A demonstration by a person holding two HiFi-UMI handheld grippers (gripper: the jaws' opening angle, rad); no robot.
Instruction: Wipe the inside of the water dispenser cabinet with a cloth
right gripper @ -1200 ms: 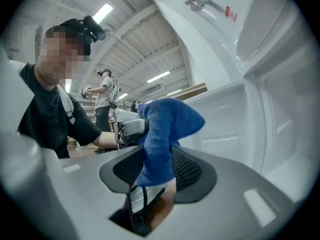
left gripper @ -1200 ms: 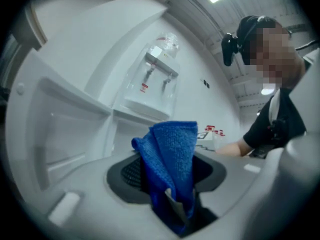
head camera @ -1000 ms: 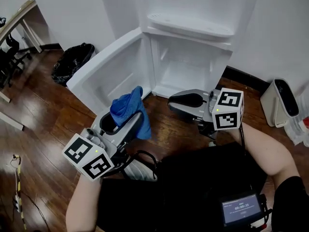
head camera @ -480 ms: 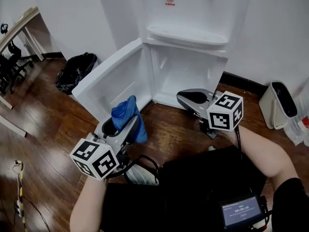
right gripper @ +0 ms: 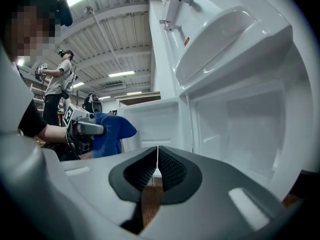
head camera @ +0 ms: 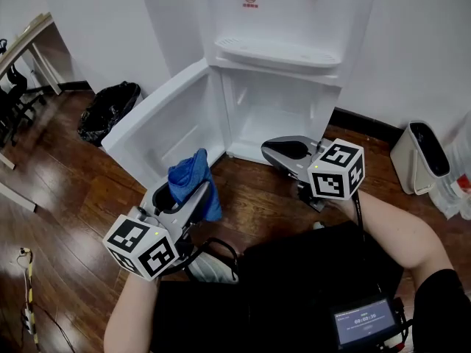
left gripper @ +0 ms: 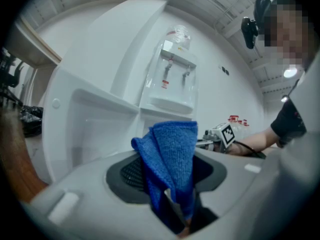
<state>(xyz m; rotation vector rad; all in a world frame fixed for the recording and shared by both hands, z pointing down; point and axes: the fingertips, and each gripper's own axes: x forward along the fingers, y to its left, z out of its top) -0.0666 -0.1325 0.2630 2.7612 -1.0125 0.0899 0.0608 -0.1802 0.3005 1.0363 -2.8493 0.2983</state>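
- Approach is the step in hand; the left gripper (head camera: 188,197) pinches a folded blue cloth (head camera: 189,173) in nearly closed jaws, above the floor before the open cabinet (head camera: 278,109)
- the right gripper (head camera: 278,151) is closed tight on nothing, near the cabinet's mouth
- next, I judge, the cloth must reach inside and press against a wall

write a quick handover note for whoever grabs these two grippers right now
Left gripper: shut on the blue cloth, in front of the open door.
Right gripper: shut, empty, pointing toward the cabinet.
Done: door open, cloth in grip.
Left: the cloth is outside the cabinet; bring it in and wipe the inside walls and floor.
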